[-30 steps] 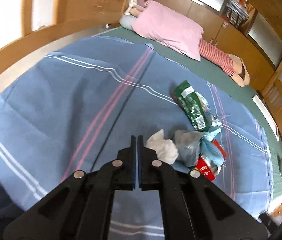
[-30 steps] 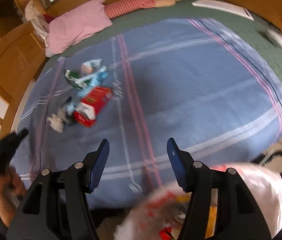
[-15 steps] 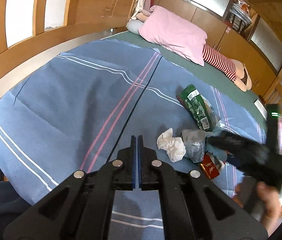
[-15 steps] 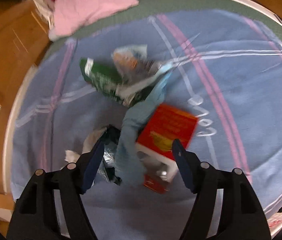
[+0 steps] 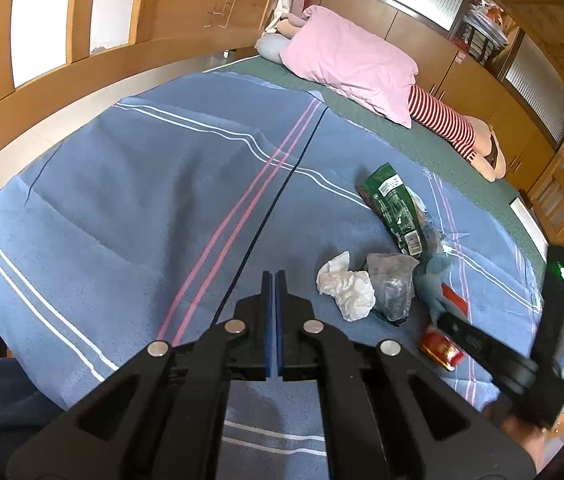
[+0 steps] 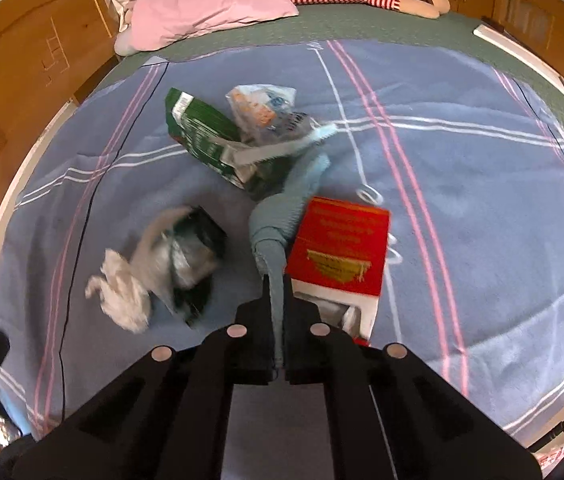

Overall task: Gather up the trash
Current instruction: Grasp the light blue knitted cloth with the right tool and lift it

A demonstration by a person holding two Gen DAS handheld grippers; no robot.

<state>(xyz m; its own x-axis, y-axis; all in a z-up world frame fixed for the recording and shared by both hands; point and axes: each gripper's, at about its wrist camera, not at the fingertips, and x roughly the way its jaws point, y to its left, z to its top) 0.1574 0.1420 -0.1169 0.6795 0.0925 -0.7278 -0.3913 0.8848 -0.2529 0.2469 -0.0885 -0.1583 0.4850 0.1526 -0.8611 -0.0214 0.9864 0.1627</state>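
The right gripper (image 6: 277, 304) has its jaws pinched on the end of a blue-grey cloth (image 6: 282, 216), a long limp strip that trails away across the pile and lies against a red box (image 6: 340, 248). The left gripper (image 5: 273, 292) hangs over the blanket (image 5: 141, 200) with its jaws pressed together on nothing.

By my reading the collecting is barely under way: one piece is gripped and none looks cleared off the bed. All the rest lies in one loose heap on the blanket: a crumpled white tissue (image 6: 123, 292), a clear plastic wrapper (image 6: 185, 256) just beside it, a green snack bag (image 6: 201, 136) and a small printed packet (image 6: 259, 106) beyond
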